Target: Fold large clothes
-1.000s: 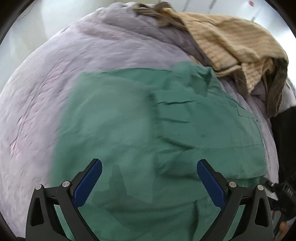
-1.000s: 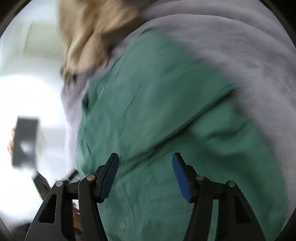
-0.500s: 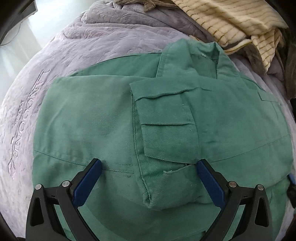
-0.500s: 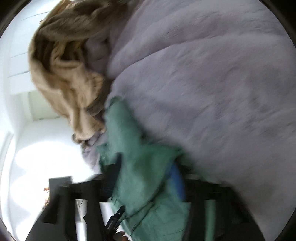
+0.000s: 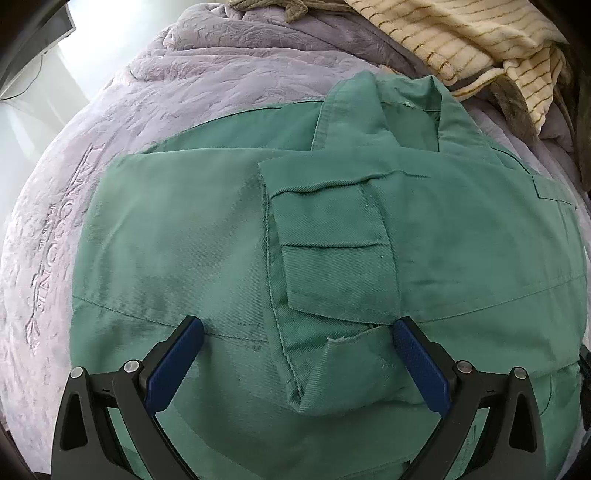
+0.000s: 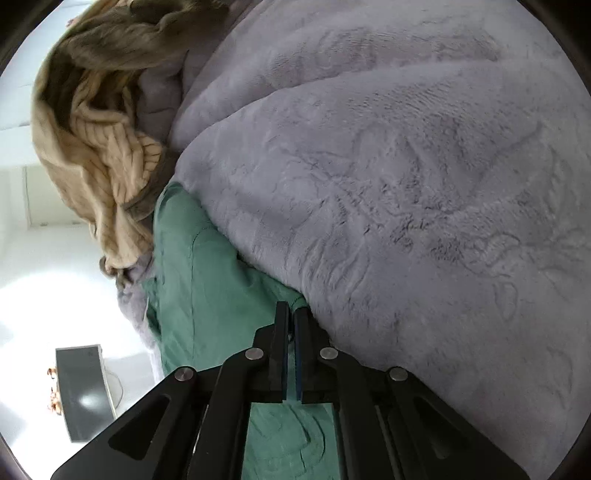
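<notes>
Now the biggest change sits in the right wrist view: the right gripper [image 6: 290, 325], which a second ago stood wide above the cloth, is clenched on a fold of the green jacket [image 6: 192, 280] at the lower middle of the frame, a strip of green pinched between its pads. That reads as the grasp for the next fold being made, so the lift and carry-over looks to be the step ahead.

The jacket itself fills the centre of the left wrist view [image 5: 332, 258], spread on the lilac blanket [image 5: 184, 92], which takes up the upper left. It has come closer and sharper than before. One sleeve lies folded across the chest, cuff towards the bottom of the frame; the collar points to the upper right, near a striped cream garment [image 5: 480, 33].

The left gripper [image 5: 295, 354] hangs released at the bottom edge, its blue pads [image 5: 177, 358] either side of the cuff, holding nothing.
</notes>
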A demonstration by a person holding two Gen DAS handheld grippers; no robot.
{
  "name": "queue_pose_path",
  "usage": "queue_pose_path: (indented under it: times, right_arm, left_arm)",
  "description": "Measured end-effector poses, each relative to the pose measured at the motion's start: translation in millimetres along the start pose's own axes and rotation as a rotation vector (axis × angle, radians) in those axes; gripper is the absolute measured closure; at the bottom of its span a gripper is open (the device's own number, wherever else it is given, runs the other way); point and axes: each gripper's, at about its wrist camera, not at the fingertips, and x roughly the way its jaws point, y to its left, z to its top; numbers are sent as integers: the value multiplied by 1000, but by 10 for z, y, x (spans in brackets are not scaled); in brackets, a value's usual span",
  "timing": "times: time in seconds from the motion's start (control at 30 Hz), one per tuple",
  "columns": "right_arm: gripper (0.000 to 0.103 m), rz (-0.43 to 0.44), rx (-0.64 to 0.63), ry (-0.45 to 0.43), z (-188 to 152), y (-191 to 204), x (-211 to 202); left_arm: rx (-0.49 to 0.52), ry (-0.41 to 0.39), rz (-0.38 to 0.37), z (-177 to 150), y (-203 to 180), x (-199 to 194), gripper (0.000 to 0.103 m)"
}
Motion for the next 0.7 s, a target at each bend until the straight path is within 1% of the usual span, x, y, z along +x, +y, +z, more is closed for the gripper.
queue_pose_path:
  times: [0.03,0.07,0.1,0.13,0.17,0.2,0.23,0.3,0.37,0.4,0.43,0.5,0.53,0.57,0.6,0.63,0.7]
  right_arm:
    - [91,0,-52,34,-15,81,-79]
    - [86,31,-120,57,-33,188,-192]
    - [83,48,-163,55,-52,253,-280]
    - [63,56,-243,35,-40,408,-408]
    - [38,50,-318,4,12,573,-491]
    - [31,53,-371,-18,94,722,-498]
    - [31,49,-403,-18,183,826,-450]
    - [35,21,-428,10,415,980,-215]
    - [45,12,-419,49,650,1053,130]
    - [47,-9,-409,78,772,1096,385]
    - [49,-11,-405,93,831,1108,520]
    - [49,-20,-407,123,916,1185,825]
    - [49,-22,-407,139,933,1201,911]
    - [53,-26,-403,157,953,1218,999]
    - [64,-36,-392,172,976,1248,1086]
    - [97,-38,-387,177,988,1265,1114]
    - [98,-40,-420,152,978,1336,1080]
  left_arm:
    - [1,1,-2,-1,-4,-6,0]
    - [3,2,-4,-18,11,-18,0]
    - [4,3,-6,-23,10,-25,0]
    - [6,2,-7,-34,14,-32,0]
    - [8,-1,-6,-40,9,-37,0]
    - [8,-3,-4,-52,26,-39,0]
    - [6,-5,-1,-65,25,-43,0]
    - [-7,-7,2,-79,16,-48,0]
    - [-15,-6,4,-76,10,-33,0]
    - [-18,-6,6,-81,-1,-29,0]
    - [-19,-6,5,-90,-9,-29,0]
    - [-19,-6,0,-98,-6,-31,0]
    - [-21,-7,-3,-95,3,-28,0]
    - [-20,-7,-5,-89,16,-21,0]
    - [-18,-9,-5,-93,15,-23,0]
    - [-16,-9,-6,-95,26,-18,0]
    - [-17,-10,-10,-101,44,-20,0]
